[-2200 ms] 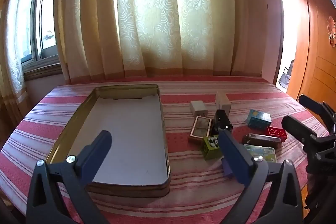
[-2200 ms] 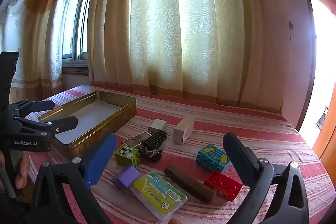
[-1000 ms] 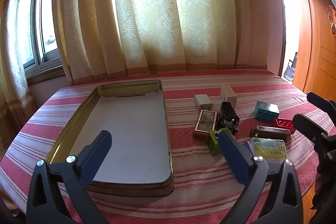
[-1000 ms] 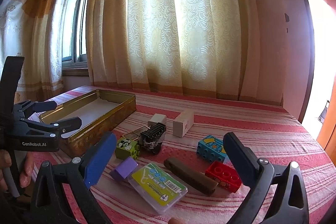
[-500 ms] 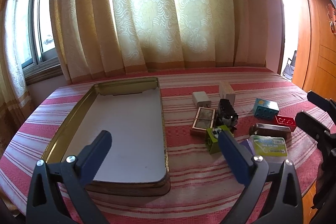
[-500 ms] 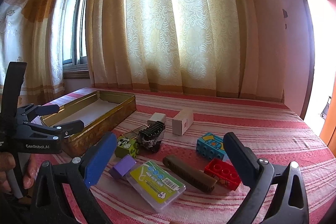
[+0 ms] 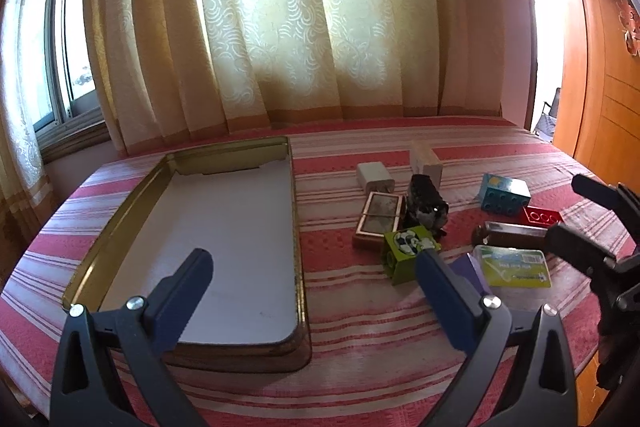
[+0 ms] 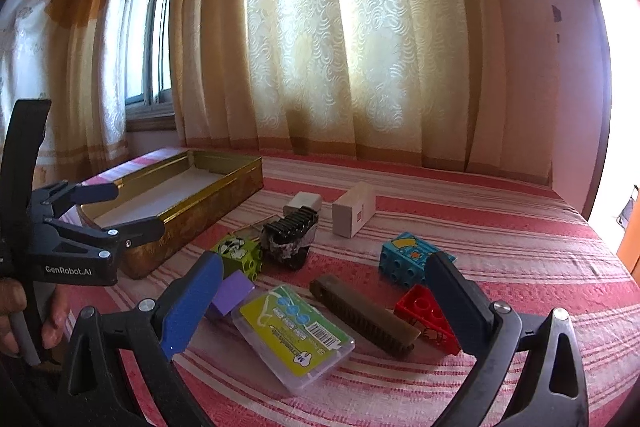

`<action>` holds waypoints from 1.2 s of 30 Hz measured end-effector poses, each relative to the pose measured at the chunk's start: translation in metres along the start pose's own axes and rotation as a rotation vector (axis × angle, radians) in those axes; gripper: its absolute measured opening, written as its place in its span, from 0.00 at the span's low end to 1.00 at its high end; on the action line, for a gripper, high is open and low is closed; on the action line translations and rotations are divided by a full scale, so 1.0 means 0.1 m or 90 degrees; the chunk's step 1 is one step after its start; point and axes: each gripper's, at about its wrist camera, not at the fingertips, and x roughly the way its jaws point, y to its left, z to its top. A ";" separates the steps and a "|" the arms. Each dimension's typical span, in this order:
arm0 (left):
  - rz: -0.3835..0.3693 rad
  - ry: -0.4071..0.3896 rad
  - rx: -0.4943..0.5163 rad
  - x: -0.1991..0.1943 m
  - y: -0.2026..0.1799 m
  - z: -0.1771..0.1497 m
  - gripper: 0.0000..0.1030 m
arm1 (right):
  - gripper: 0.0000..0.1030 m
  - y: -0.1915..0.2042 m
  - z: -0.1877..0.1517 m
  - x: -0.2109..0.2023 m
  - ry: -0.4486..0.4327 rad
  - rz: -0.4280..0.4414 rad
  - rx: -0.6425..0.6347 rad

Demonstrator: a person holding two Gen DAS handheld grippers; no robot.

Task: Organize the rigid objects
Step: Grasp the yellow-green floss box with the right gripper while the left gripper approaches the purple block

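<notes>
Gold tin (image 7: 294, 235) lies under my left tongs (image 7: 310, 275), spread wide and empty; blocks sit just right of it on the striped cloth (image 7: 360, 311). From my right tongs (image 8: 324, 281), also spread and empty, the card case (image 8: 294, 339) and brown bar (image 8: 362, 315) lie between the tips.

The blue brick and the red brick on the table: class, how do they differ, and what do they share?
The blue brick is taller and blockier; the red brick is lower and flatter. The blue brick bears a yellow picture on top; the red brick shows plain studs. The blue lies farther from the right gripper. Both are studded toy bricks outside the tin.
</notes>
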 end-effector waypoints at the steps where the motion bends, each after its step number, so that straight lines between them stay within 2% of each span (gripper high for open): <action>1: -0.003 0.001 -0.001 0.01 0.00 0.00 1.00 | 0.99 0.01 0.00 0.00 0.002 0.003 -0.004; 3: -0.009 0.003 0.003 0.01 -0.02 -0.01 1.00 | 0.98 0.04 -0.01 0.04 0.015 0.013 -0.022; 6: -0.017 0.004 0.010 0.01 -0.08 -0.02 1.00 | 0.86 0.07 -0.03 0.11 0.038 0.036 -0.034; 8: -0.023 0.005 0.016 0.01 -0.11 -0.03 1.00 | 0.74 0.08 -0.06 0.18 0.060 0.061 -0.040; 9: -0.027 0.006 0.020 0.01 -0.13 -0.04 1.00 | 0.72 0.09 -0.08 0.22 0.074 0.069 -0.047; 14: -0.050 0.012 0.040 0.02 -0.26 -0.05 1.00 | 0.71 0.11 -0.14 0.33 0.130 0.094 -0.066; 16: -0.060 0.017 0.046 0.03 -0.31 -0.06 1.00 | 0.70 0.13 -0.17 0.40 0.172 0.090 -0.077; 20: -0.074 0.029 0.056 0.06 -0.36 -0.07 1.00 | 0.70 0.09 -0.20 0.51 0.215 0.111 -0.061; 24: -0.077 0.040 0.067 0.10 -0.41 -0.07 1.00 | 0.70 0.05 -0.19 0.53 0.226 0.120 -0.044; 33: -0.079 0.050 0.072 0.12 -0.41 -0.07 1.00 | 0.70 0.08 -0.19 0.55 0.242 0.123 -0.061; 36: -0.081 0.051 0.082 0.13 -0.44 -0.07 1.00 | 0.65 0.10 -0.23 0.63 0.278 0.115 -0.077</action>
